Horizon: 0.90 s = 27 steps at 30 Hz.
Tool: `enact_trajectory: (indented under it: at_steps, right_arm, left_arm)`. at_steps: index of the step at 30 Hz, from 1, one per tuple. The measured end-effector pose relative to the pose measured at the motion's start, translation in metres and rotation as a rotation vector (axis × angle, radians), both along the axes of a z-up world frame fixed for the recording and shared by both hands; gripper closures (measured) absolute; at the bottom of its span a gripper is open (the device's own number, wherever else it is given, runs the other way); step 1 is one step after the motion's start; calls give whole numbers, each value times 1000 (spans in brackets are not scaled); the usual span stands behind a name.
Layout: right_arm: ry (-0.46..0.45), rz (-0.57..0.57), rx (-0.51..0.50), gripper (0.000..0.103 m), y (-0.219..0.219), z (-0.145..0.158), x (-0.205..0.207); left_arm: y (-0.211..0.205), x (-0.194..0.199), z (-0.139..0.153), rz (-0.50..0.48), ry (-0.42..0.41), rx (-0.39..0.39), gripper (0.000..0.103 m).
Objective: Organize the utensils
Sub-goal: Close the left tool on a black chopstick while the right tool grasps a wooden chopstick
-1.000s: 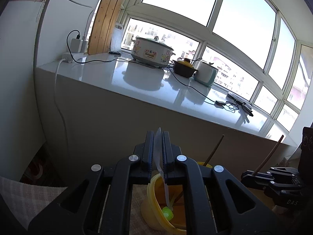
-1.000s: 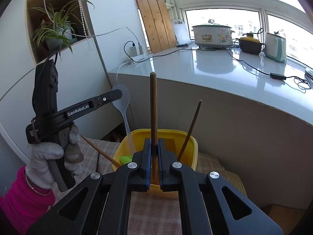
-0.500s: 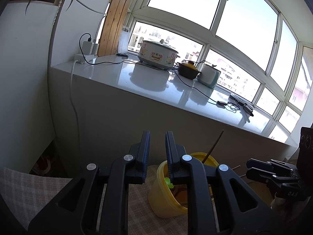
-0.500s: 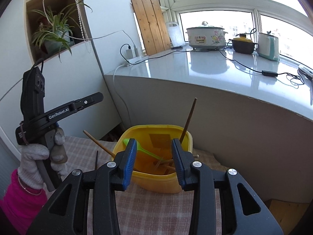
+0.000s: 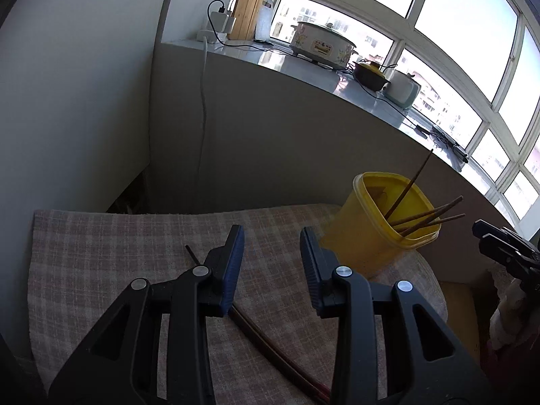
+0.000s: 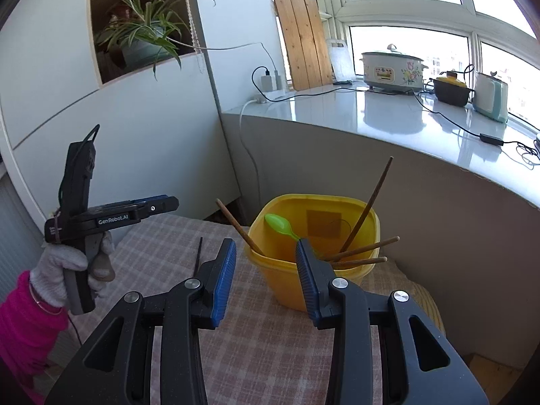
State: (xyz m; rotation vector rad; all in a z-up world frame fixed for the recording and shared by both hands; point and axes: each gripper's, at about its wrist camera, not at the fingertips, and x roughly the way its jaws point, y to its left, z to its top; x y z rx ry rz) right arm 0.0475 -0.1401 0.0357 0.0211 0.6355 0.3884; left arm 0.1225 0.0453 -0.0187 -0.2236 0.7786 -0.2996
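Observation:
A yellow tub [image 6: 283,287] stands on the checked cloth [image 6: 162,246], holding a green spoon [image 6: 280,224] and several brown chopsticks [image 6: 368,202]. My right gripper [image 6: 266,249] is open just before the tub's near rim, nothing between its pads. My left gripper [image 5: 271,236] hovers over the cloth to the left of the tub [image 5: 381,222]; its jaws are opening and empty. Dark chopsticks [image 5: 270,347] lie on the cloth beneath it, another thin one [image 5: 190,253] further left. A gloved hand holds the left gripper [image 6: 172,202] in the right wrist view.
A white counter [image 6: 388,114] behind the table carries a flowered cooker [image 6: 391,71], a dark pot [image 6: 450,89], a kettle [image 6: 491,96] and cables. A plant [image 6: 145,33] sits in a wall niche. The cloth's edge [image 5: 435,290] falls off right of the tub.
The left gripper let go of the spoon, opened, and swung left and down over the cloth. The right gripper released its upright chopstick into the tub, opened, and drew back slightly.

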Motion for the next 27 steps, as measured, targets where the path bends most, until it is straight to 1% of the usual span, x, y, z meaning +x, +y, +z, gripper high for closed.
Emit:
enact_trajectory:
  at_steps: [4, 7, 12, 16, 21, 25, 27]
  right_arm:
    - [22, 57, -18, 68, 16, -15, -9]
    - [43, 83, -41, 68, 27, -29, -14]
    - [91, 89, -50, 68, 34, -50, -16]
    - [108, 100, -71, 68, 39, -59, -20]
    - [127, 98, -79, 68, 39, -66, -20]
    - [150, 96, -82, 68, 40, -72, -18]
    - [160, 99, -87, 68, 41, -75, -16]
  left_arm:
    - [12, -11, -35, 24, 114, -10, 69]
    - [13, -14, -58, 37, 185, -21, 69]
    - [5, -13, -87, 41, 267, -59, 69]
    - [-1, -7, -102, 45, 309, -61, 69]
    - [-5, 0, -115, 49, 336, -51, 69]
    - [-13, 6, -118, 41, 325, -26, 69]
    - [-14, 6, -118, 42, 322, -18, 74]
